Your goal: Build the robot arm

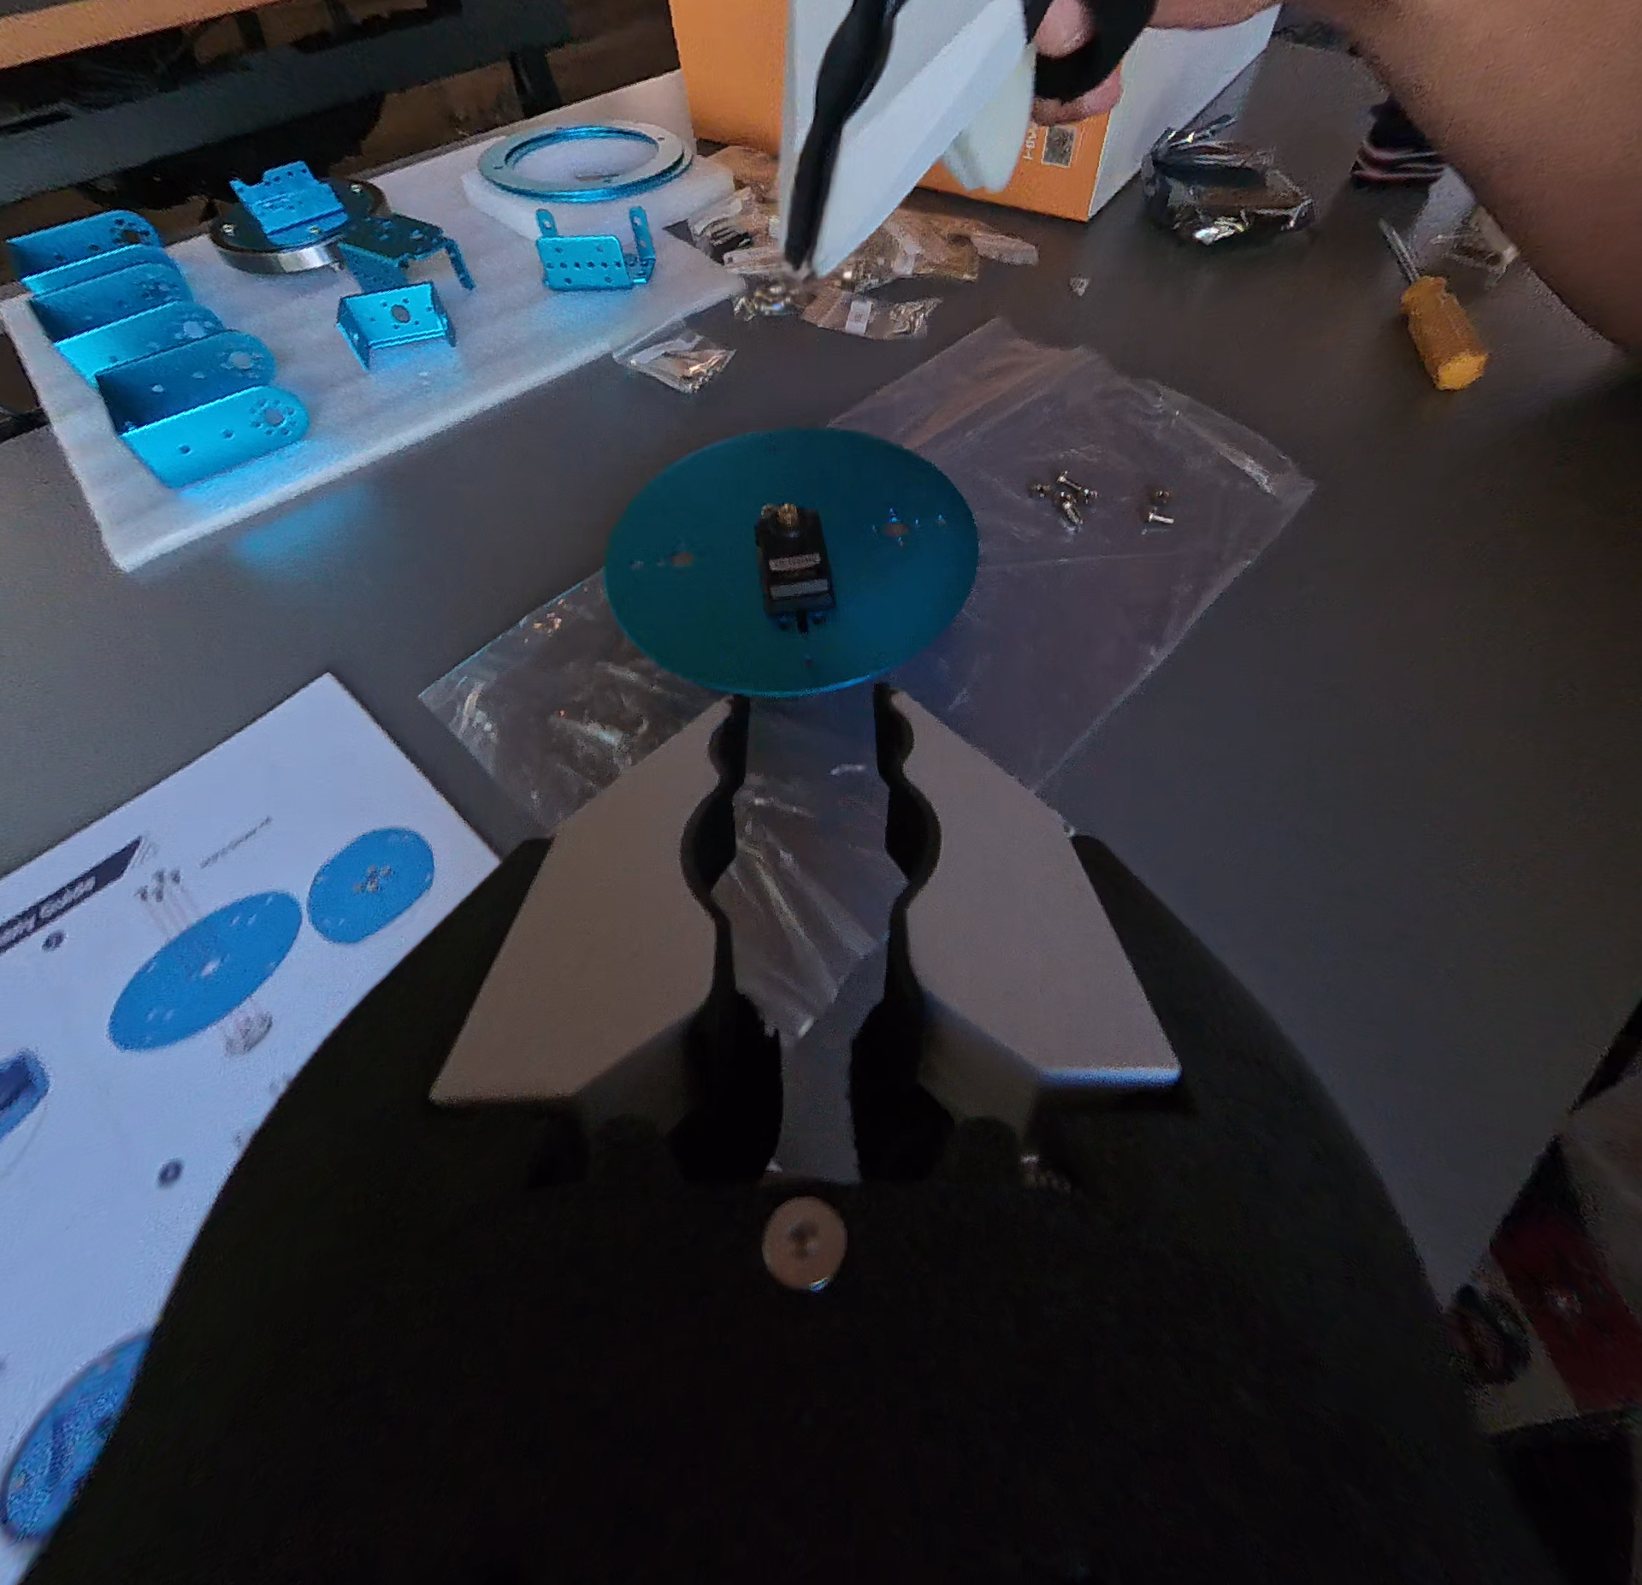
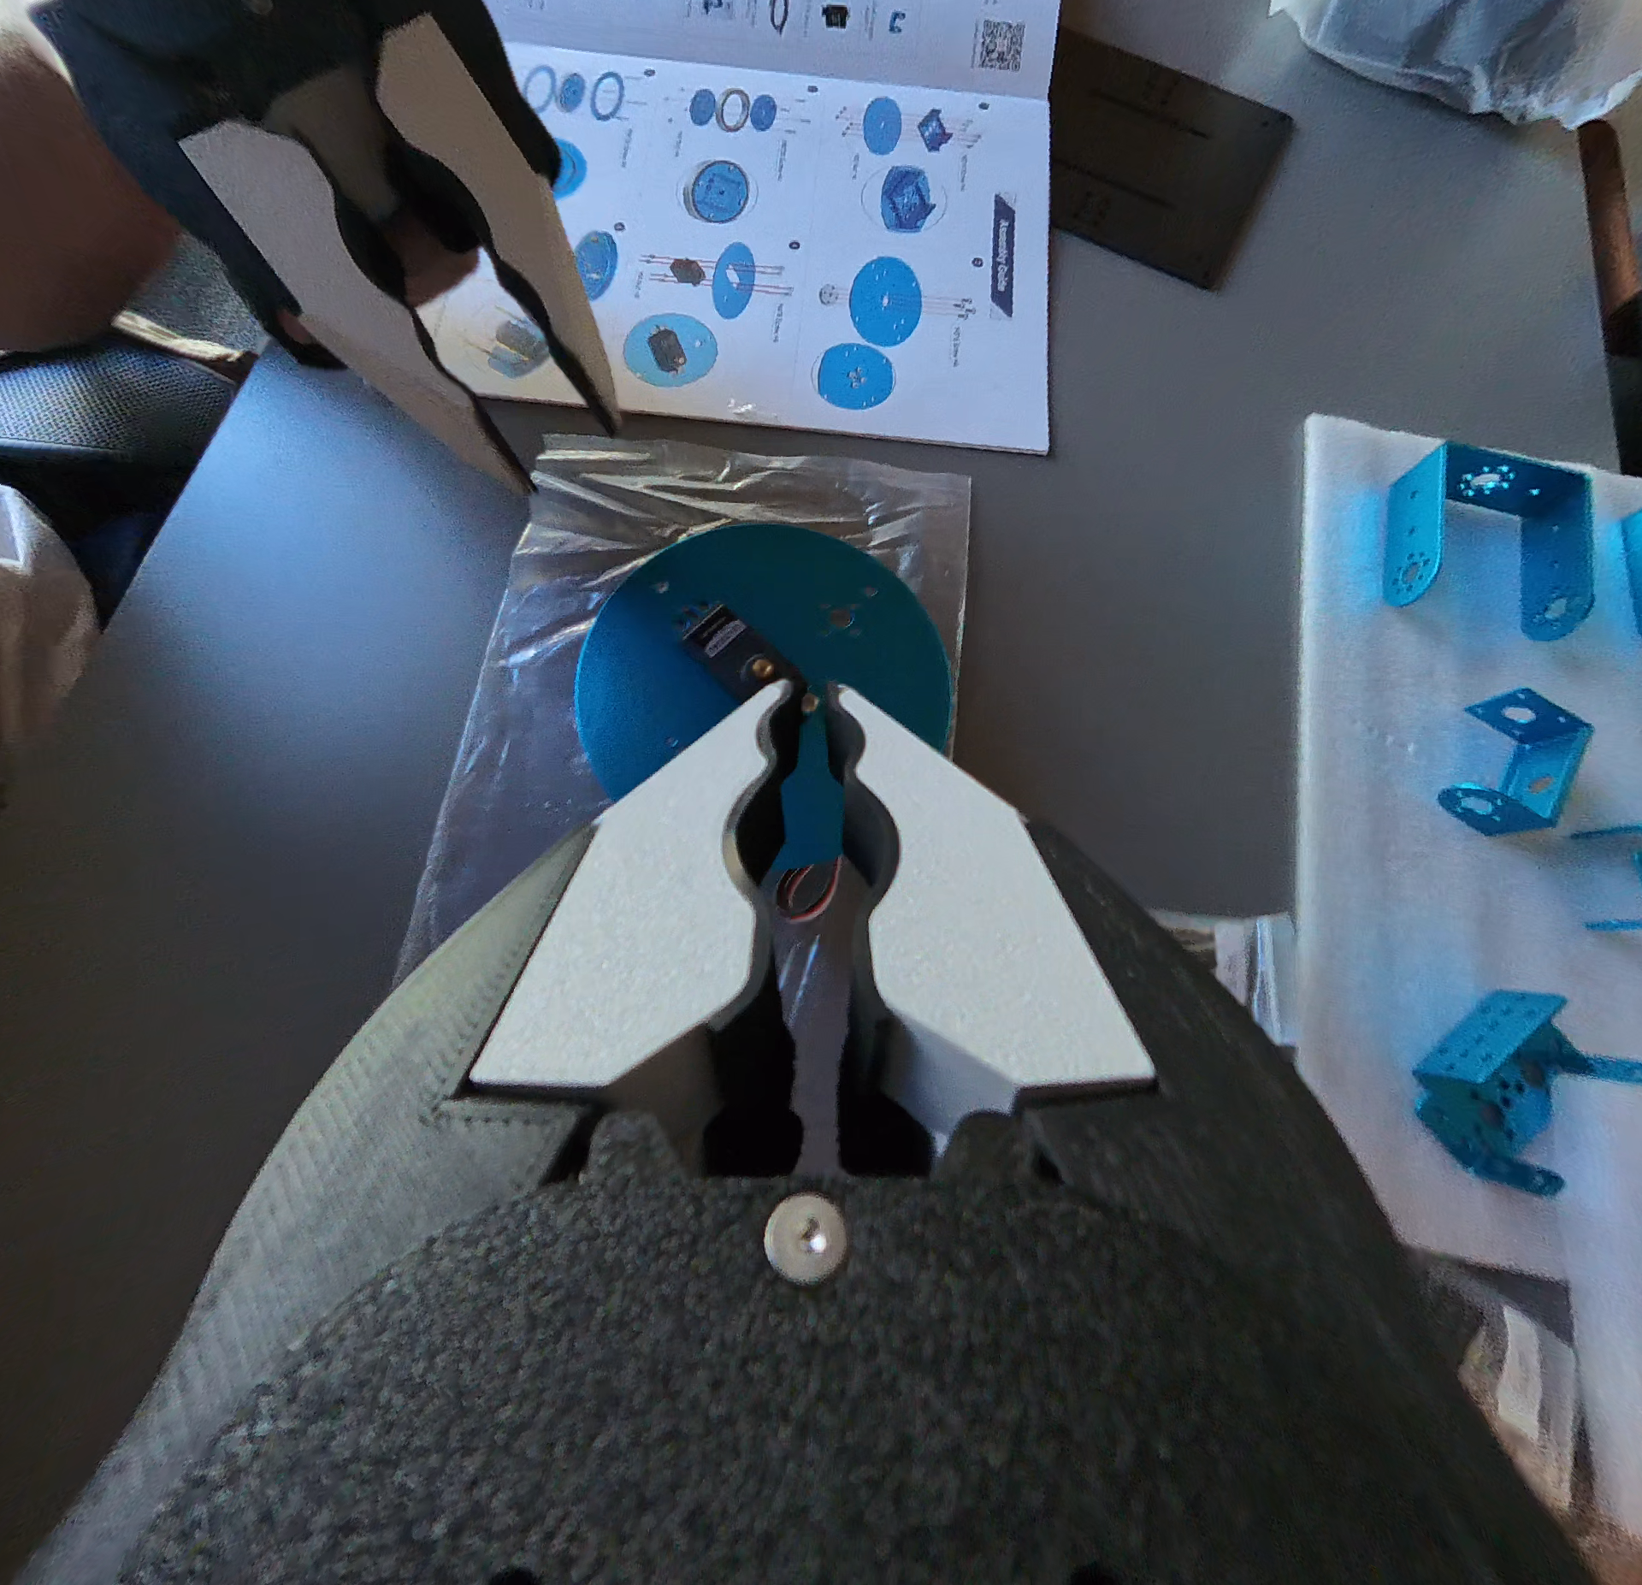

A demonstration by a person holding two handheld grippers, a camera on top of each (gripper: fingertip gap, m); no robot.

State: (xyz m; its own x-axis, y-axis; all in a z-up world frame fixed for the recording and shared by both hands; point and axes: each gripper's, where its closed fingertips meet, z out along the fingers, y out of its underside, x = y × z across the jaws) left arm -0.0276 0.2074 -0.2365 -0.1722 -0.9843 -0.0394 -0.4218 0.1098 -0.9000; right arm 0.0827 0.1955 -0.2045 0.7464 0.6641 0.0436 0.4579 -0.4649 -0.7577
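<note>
A blue metal disc (image 1: 693,600) lies on a clear plastic bag on the grey table, with a small black servo (image 1: 793,565) set in its middle. My left gripper (image 1: 809,702) is open and empty, its tips just short of the disc's near edge. My right gripper (image 1: 797,264) hangs above the far side of the table, shut on a small brass screw at its tips. In the right wrist view the right gripper (image 2: 813,689) hovers over the disc (image 2: 888,654) and servo (image 2: 715,640), with the screw (image 2: 809,701) between its tips. The open left gripper (image 2: 571,456) shows at upper left.
Loose screws (image 1: 1066,498) lie on a plastic bag (image 1: 1111,405). White foam (image 1: 373,414) holds several blue brackets and a ring (image 1: 586,156). A printed guide (image 2: 800,209), a yellow-handled screwdriver (image 1: 1439,334), small parts bags and an orange box (image 1: 729,49) are around. A person's arm (image 1: 1466,120) is at upper right. Across from one pair of fingers to the other is roughly 12 cm.
</note>
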